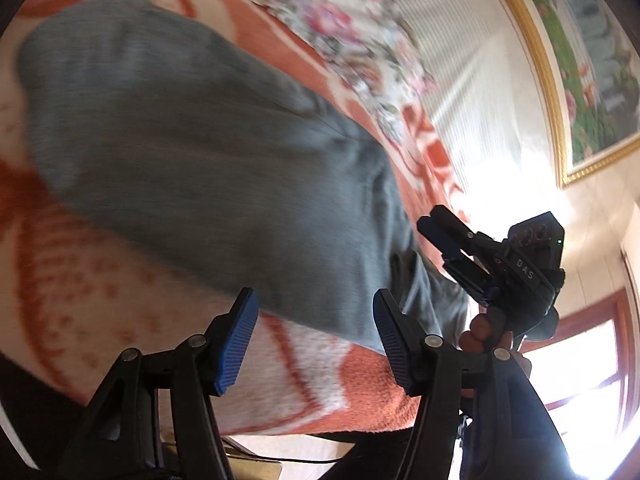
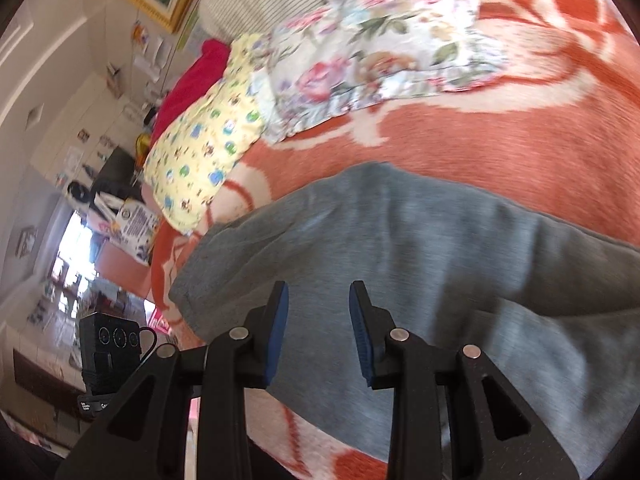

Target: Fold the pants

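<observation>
Grey pants (image 1: 208, 140) lie on an orange and cream blanket (image 1: 80, 272) on a bed, with one layer folded over another. They also show in the right wrist view (image 2: 400, 240). My left gripper (image 1: 316, 328) is open and empty, just short of the pants' near edge. My right gripper (image 2: 318, 320) is open and empty above the grey cloth. In the left wrist view the right gripper (image 1: 444, 236) sits at the pants' right side, held by a hand; its fingers look close together there.
A floral pillow (image 2: 380, 48), a yellow patterned pillow (image 2: 200, 148) and a red cloth (image 2: 192, 76) lie at the bed's far end. A gold-framed picture (image 1: 580, 80) hangs on the wall. The blanket's edge (image 1: 320, 420) is near. The left gripper's camera body (image 2: 108, 352) shows at lower left.
</observation>
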`<state>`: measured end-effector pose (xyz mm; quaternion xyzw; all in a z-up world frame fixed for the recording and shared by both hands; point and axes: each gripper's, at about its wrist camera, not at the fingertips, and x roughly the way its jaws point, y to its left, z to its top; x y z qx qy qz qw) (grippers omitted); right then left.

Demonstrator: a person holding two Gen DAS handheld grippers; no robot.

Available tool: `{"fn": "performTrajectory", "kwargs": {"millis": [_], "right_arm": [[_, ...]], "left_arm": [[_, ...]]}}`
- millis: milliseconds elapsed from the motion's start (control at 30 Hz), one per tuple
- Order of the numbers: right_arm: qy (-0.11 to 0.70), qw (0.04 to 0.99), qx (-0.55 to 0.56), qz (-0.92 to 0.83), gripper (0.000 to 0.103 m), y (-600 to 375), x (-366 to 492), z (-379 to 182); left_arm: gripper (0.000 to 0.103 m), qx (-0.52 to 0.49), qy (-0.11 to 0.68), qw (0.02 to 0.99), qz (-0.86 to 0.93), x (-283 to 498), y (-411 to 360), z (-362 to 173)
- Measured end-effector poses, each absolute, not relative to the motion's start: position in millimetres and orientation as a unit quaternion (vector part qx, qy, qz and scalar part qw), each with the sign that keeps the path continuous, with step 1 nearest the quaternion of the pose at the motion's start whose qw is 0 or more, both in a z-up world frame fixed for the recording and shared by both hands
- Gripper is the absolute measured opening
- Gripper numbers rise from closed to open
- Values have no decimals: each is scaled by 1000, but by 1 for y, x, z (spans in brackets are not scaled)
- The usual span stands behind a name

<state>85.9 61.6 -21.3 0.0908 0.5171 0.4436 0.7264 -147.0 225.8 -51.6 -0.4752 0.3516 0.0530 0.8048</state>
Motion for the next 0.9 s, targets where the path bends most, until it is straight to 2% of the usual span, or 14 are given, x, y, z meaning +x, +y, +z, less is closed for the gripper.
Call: {"fn": "performTrajectory", "kwargs": {"millis": [167,300,533,900], "right_arm": [[522,712,63,465,34,95,82,-22],[525,702,36,480,42,122,81,-22],[520,681,-32,514,45,182,80,-19],[507,649,-132,552,53,277,91,-23]], "left_arm": [[60,-484,334,804,86,-169,243,-50],[60,-503,311,798,117,-186,259,-51],[60,-532,275,784,160,-214,287,-56],[60,-582,240,755,185,-213,333,-77]]}}
